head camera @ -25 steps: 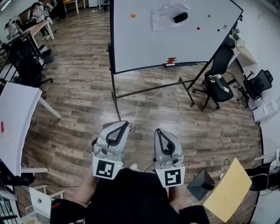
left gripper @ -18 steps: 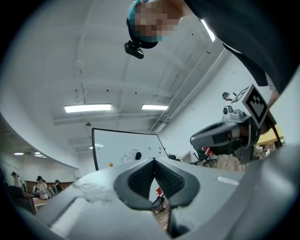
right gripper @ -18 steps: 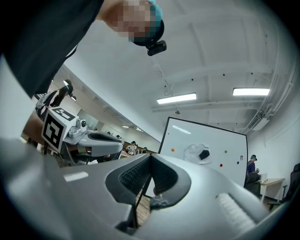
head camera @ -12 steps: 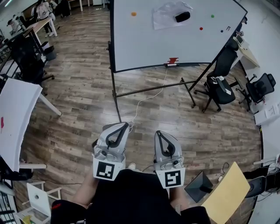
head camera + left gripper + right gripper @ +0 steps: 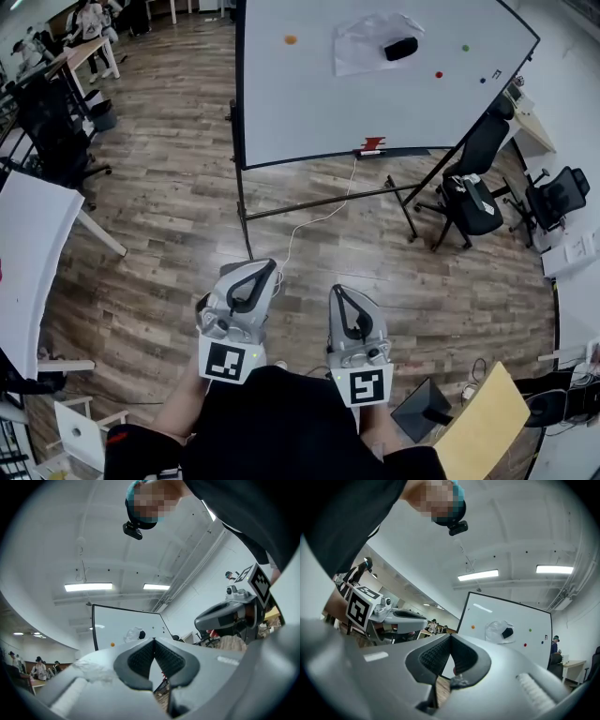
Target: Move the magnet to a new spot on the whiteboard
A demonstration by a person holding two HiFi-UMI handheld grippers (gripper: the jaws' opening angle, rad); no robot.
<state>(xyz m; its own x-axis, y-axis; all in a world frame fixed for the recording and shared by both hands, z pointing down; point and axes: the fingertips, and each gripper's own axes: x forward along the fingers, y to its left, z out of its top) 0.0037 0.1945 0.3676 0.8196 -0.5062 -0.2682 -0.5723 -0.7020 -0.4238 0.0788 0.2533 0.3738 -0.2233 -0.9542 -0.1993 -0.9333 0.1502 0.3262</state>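
Observation:
The whiteboard [image 5: 309, 94] stands on a wheeled frame across the wooden floor, well ahead of both grippers. Small round magnets sit on it: orange [image 5: 291, 39], green [image 5: 464, 48] and red [image 5: 438, 74]. A black eraser [image 5: 400, 48] rests on a clear crumpled sheet [image 5: 366, 42]. My left gripper [image 5: 265, 268] and right gripper [image 5: 338, 291] are held side by side low in the head view, both shut and empty. The left gripper view shows the left gripper [image 5: 153, 640] with the whiteboard [image 5: 122, 627] far off. The right gripper [image 5: 450, 636] points at the whiteboard [image 5: 497, 616] with its orange magnet [image 5: 473, 626].
Black office chairs [image 5: 469, 192] [image 5: 558, 187] stand right of the board's legs. A white cable [image 5: 314, 217] runs across the floor from the board. A white table [image 5: 28, 253] is at the left, and a yellow panel [image 5: 483, 417] and a black box [image 5: 424, 410] at the lower right.
The whiteboard sits slightly lower and larger in the head view as both grippers have come forward toward it. Both stay shut and side by side.

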